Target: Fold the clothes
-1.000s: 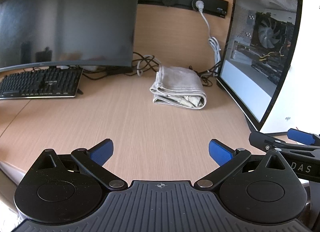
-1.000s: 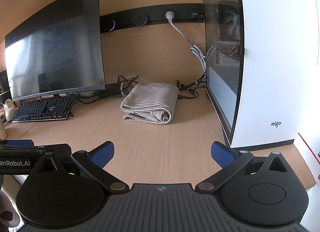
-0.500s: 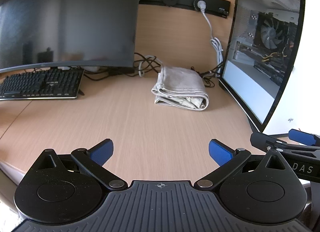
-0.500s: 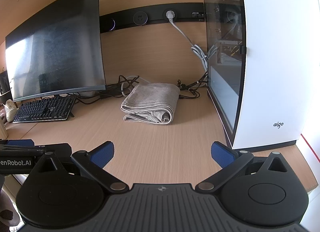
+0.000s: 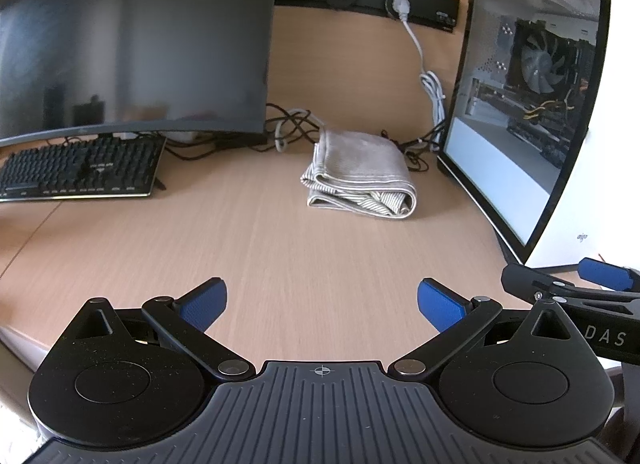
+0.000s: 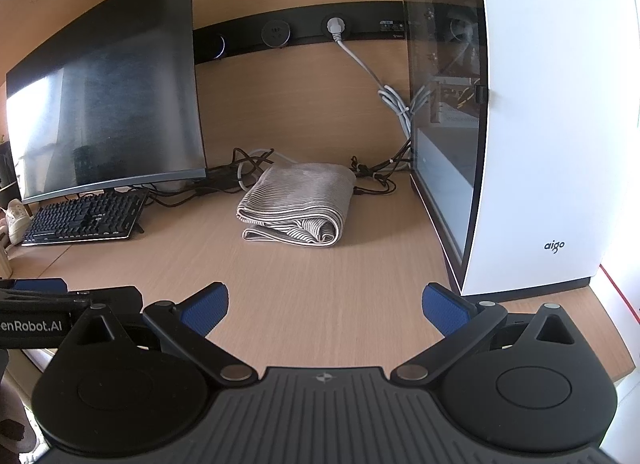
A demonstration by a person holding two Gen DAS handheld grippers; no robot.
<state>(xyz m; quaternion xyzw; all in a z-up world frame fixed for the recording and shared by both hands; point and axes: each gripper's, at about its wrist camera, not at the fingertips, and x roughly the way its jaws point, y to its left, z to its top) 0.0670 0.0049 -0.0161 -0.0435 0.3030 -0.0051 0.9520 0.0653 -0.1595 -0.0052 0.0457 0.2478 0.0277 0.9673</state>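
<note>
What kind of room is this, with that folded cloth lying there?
Probably a home or office computer desk. A curved monitor, a black keyboard and a white glass-sided PC case stand around the folded striped cloth on the wooden desktop.

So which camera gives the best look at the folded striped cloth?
The right wrist view: the folded striped cloth sits nearer the frame's centre, with its stripes and layered front edge clear. The left wrist view shows the same cloth smaller and its stripes fainter.

Wooden desk, dark monitor – white PC case
</note>
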